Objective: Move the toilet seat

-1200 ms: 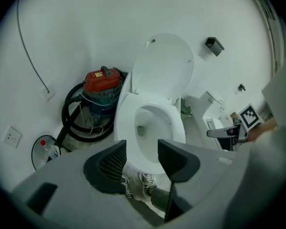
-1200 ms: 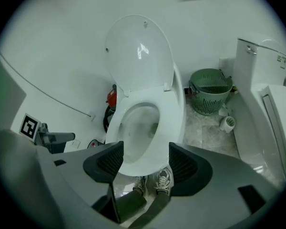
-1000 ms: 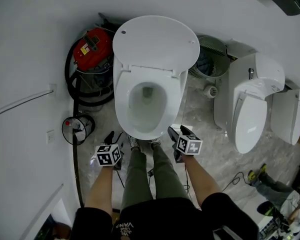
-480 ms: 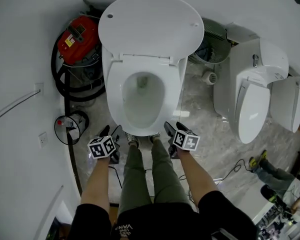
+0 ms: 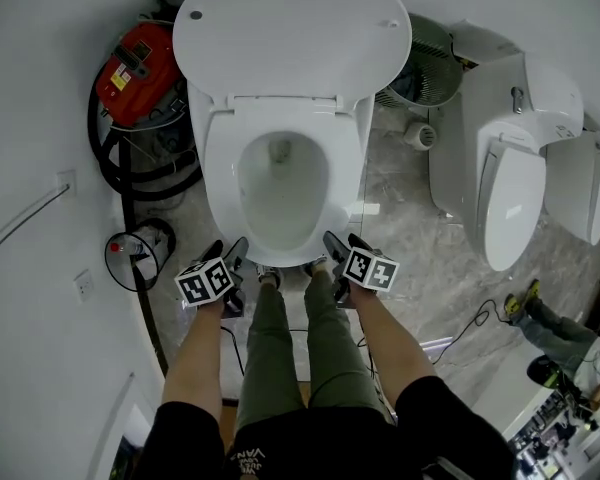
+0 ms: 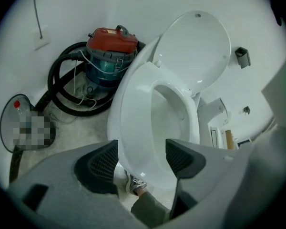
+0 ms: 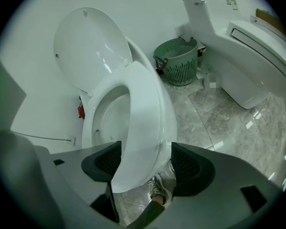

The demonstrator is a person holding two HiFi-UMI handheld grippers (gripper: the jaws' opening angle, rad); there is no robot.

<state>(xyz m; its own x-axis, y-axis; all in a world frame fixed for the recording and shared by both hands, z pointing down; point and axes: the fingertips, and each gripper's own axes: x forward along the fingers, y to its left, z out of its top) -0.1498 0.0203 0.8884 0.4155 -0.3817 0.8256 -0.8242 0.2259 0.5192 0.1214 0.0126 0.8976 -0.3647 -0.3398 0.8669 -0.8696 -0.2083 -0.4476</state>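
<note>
The white toilet seat (image 5: 220,183) lies flat on the bowl, with the lid (image 5: 290,33) raised behind it. My left gripper (image 5: 228,251) is at the seat's front left edge and my right gripper (image 5: 342,242) at its front right edge. In the left gripper view the seat (image 6: 133,113) runs between the wide jaws of the left gripper (image 6: 142,159). The seat (image 7: 145,113) also passes between the jaws of the right gripper (image 7: 140,163). Both pairs of jaws have just been opening, and neither pair of pads presses on the rim.
A red vacuum cleaner (image 5: 135,68) with a black hose stands left of the toilet. A green basket (image 5: 425,68) and a second white toilet (image 5: 510,178) are on the right. The person's legs (image 5: 290,348) and shoes stand before the bowl. A cable lies on the marble floor.
Both grippers have sunk and come closer to the seat's front rim. The left jaws have spread wider.
</note>
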